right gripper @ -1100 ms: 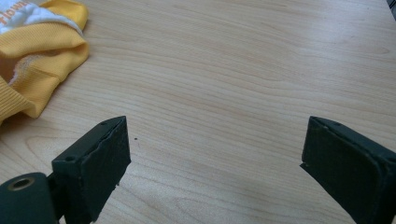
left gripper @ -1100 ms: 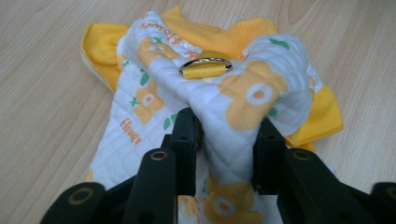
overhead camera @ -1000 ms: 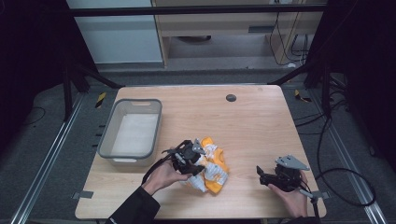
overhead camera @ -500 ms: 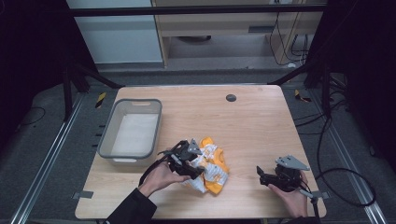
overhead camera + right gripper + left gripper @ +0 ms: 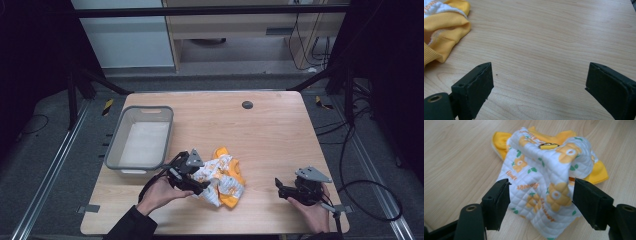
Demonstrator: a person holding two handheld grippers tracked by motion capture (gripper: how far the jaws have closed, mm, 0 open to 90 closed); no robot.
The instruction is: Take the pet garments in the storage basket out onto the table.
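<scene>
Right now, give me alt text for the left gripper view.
A crumpled white quilted garment with orange flowers and yellow trim lies on a wooden table. The left gripper has open black jaws on either side of its near edge.

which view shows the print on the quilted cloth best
The left gripper view: the quilted cloth lies close up, its orange flowers and lettering sharp. The high view gives it small, crumpled on the table. The right gripper view catches just its yellow edge.

Left gripper (image 5: 196, 182) beside crumpled garment (image 5: 222, 180) — jaws just opening.
</scene>
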